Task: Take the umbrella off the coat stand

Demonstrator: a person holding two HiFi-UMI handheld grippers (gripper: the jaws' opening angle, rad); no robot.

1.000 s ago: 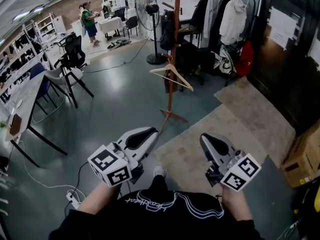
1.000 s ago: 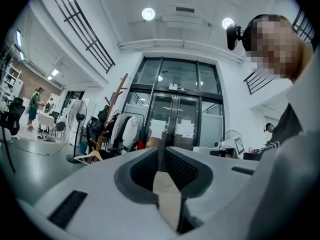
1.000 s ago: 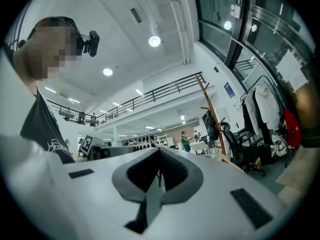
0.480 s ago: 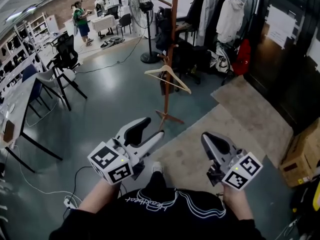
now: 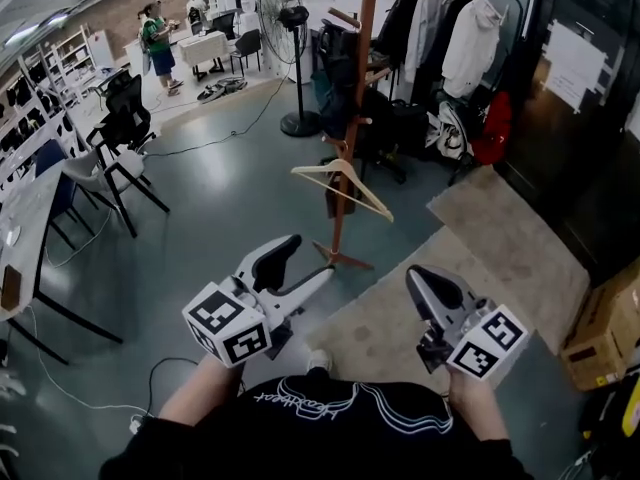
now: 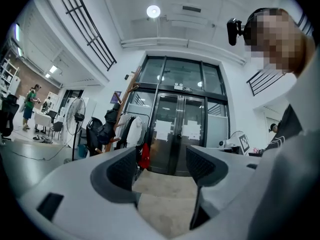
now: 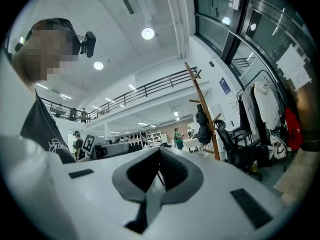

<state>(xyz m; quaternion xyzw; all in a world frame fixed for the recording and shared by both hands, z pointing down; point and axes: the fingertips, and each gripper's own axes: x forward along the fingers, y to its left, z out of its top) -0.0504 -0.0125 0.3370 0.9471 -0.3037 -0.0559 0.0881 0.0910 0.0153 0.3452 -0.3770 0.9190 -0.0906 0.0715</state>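
Umbrella, indistinct on upright brown wooden coat stand (image 5: 354, 118), lay ahead, apparently nearer the empty left gripper (image 5: 308, 258), jaws just opened apart; right gripper (image 5: 415, 278) jaws together.

Bright, even light from round white ceiling lamps (image 6: 153, 11) (slight glare); fisheye bending, dark corners in both gripper views.

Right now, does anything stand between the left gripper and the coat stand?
Nothing visible does: only floor lies between the left gripper, whose empty jaws have just been opening, and the coat stand. A wooden hanger dangles on the stand's near side; the umbrella cannot be made out.
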